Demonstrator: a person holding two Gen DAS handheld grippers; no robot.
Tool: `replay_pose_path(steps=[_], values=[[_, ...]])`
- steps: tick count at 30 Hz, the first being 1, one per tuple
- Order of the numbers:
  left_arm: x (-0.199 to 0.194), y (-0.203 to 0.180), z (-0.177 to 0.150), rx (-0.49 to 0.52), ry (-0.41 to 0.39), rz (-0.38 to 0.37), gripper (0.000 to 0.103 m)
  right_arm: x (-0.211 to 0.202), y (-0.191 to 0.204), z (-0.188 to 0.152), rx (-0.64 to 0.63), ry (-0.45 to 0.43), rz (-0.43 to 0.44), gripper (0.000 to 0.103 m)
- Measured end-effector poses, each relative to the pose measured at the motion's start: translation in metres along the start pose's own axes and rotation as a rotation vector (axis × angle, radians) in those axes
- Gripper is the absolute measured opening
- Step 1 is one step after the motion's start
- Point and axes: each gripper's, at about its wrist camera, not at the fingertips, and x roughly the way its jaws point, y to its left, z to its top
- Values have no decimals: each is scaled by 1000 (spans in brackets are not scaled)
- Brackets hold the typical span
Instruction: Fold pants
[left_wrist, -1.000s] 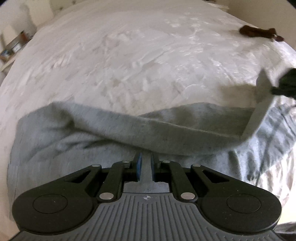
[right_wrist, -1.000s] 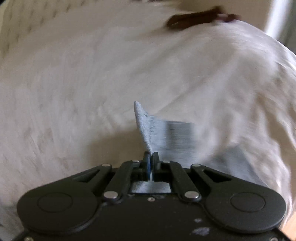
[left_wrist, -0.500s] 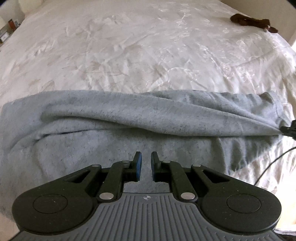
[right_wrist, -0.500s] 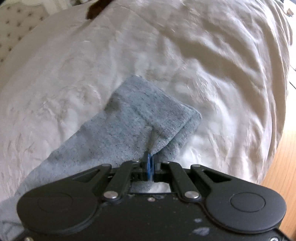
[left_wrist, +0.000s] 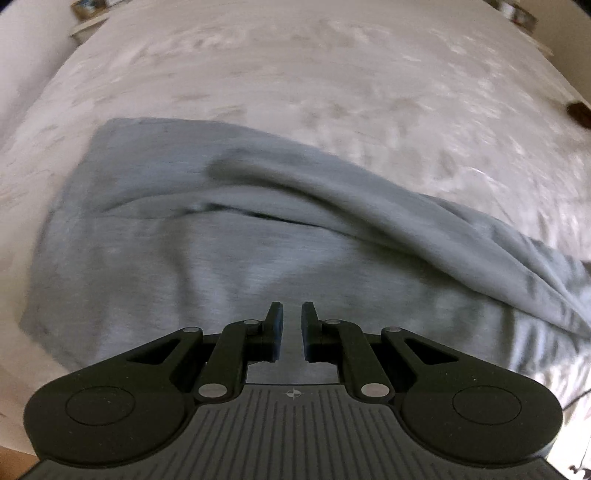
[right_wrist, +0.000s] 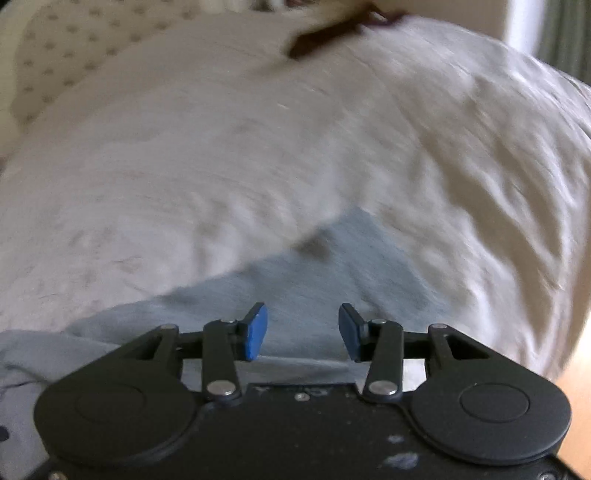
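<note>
Grey jersey pants lie lengthwise on the white-sheeted bed, one leg doubled over the other. Left gripper hangs released, narrowly parted; right gripper is released wide above the leg end. Judging so, the lengthwise fold looks laid; next comes regrasping the cuffs.

Grey pants — white bedspread, blue-padded fingers, brown item
</note>
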Motion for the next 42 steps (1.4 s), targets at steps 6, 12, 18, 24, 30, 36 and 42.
replay_pose_path(steps=[6, 12, 18, 24, 30, 36, 42], values=[[11, 73, 15, -49, -6, 13, 11, 0, 100, -8, -166, 1, 222, 49], [41, 151, 33, -56, 18, 11, 11, 10, 237, -32, -334, 61, 382, 61], [79, 213, 46, -80, 72, -7, 11, 36, 371, -59, -535, 75, 470, 70], [108, 245, 47, -132, 134, -112, 11, 67, 480, -69, -729, 114, 550, 80], [122, 244, 51, -85, 151, -136, 11, 119, 554, -69, -899, 168, 593, 86], [130, 248, 56, -104, 163, -152, 11, 181, 576, -82, -969, 362, 613, 86], [127, 255, 52, -129, 138, -169, 11, 177, 562, -71, -797, 445, 663, 14]])
